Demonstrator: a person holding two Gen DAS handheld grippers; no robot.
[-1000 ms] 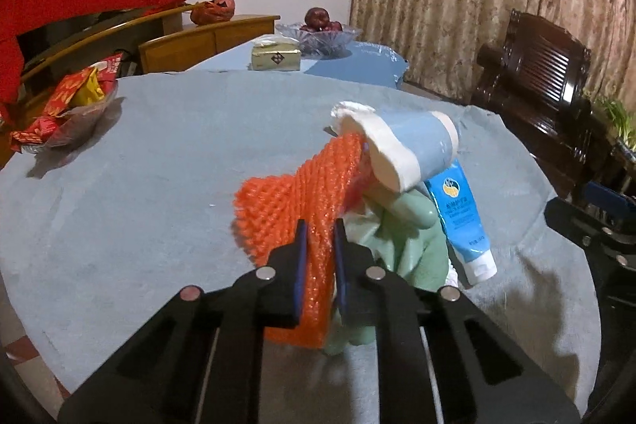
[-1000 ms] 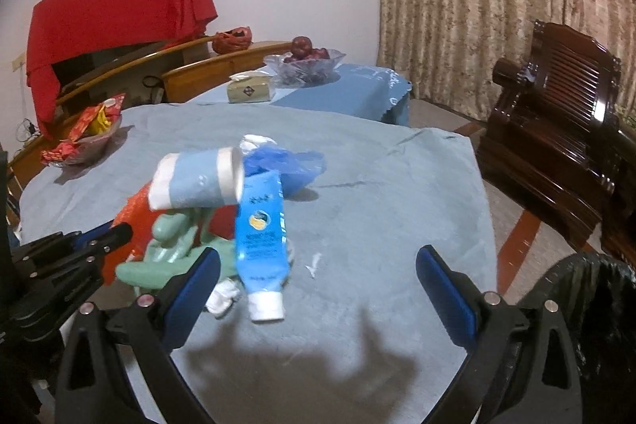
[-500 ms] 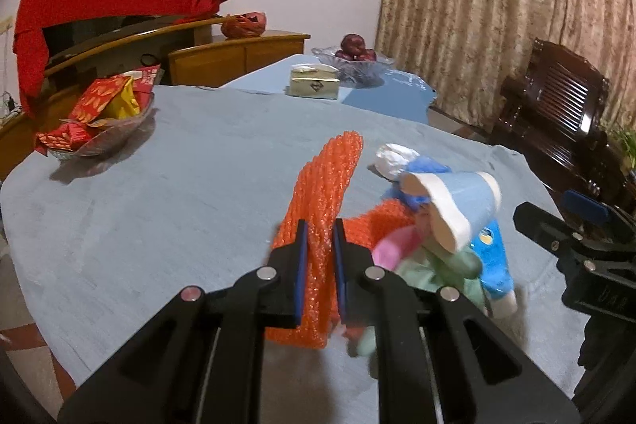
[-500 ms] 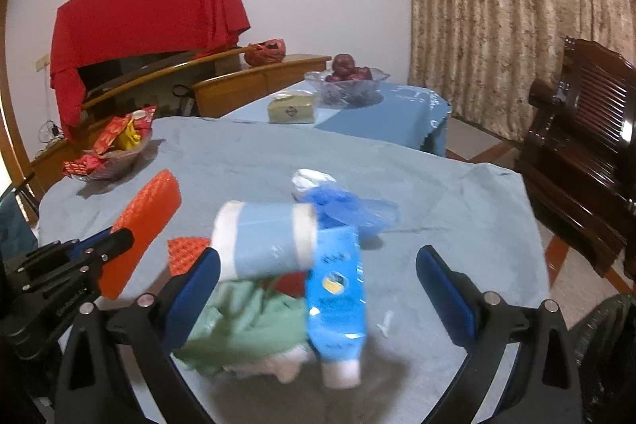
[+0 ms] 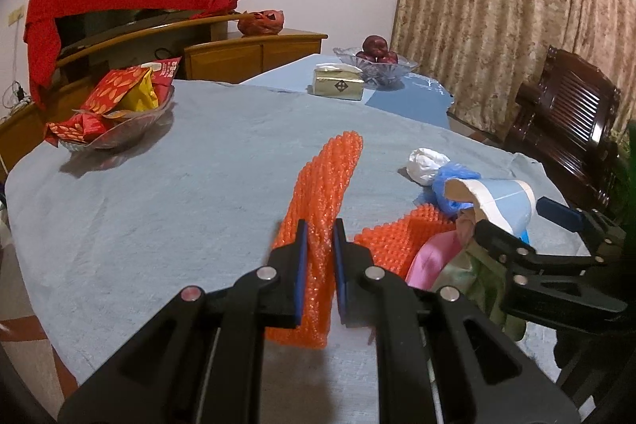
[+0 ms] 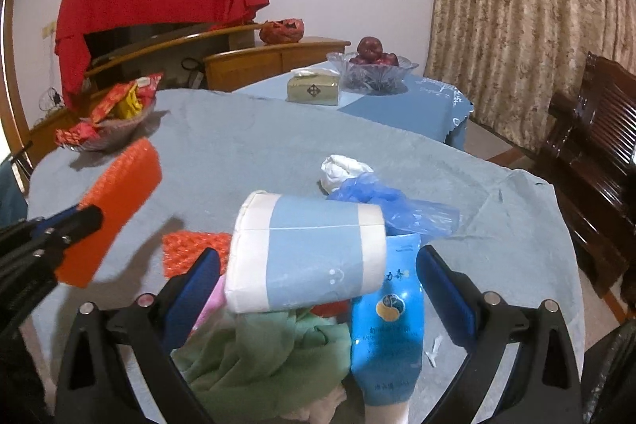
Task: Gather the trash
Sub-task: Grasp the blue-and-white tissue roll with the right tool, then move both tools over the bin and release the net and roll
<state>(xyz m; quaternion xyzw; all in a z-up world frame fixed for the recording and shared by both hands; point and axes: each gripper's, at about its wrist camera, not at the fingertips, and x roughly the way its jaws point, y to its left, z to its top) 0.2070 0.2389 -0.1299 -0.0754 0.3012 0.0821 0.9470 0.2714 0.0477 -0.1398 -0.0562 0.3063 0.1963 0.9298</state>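
The left gripper (image 5: 319, 257) was clenched on a strip of orange foam netting (image 5: 324, 201), which stood up between its blue pads near the middle of the left wrist view and hung clear of the grey tablecloth (image 5: 159, 193). In the right wrist view the same strip showed at the left edge of the frame, lifted above the cloth. That was the only piece I would call collected, and it had not gone anywhere yet; a dark bin bag (image 6: 612, 376) just peeped in at the lower right corner of the right wrist view.

The rest of the trash lay in a heap in the lower centre of that view: a blue-and-white paper cup (image 6: 306, 253) on its side on top, a blue tube (image 6: 391, 324) to its right, green cloth (image 6: 262, 356) underneath, a second piece of orange netting (image 6: 190, 249) to the left, and blue plastic film (image 6: 397, 205) with a white wad (image 6: 342, 169) behind. The right gripper (image 6: 318, 289) stood released, its jaws spread wide to either side of the cup and touching nothing that I could make out. So most of the job was, to my eye, still ahead.

Compared with a second earlier, the orange strip had come up out of the heap and away to the left, where before it lay tucked against the cup. The right gripper had closed in on the pile, the cup now sitting large between its jaws.
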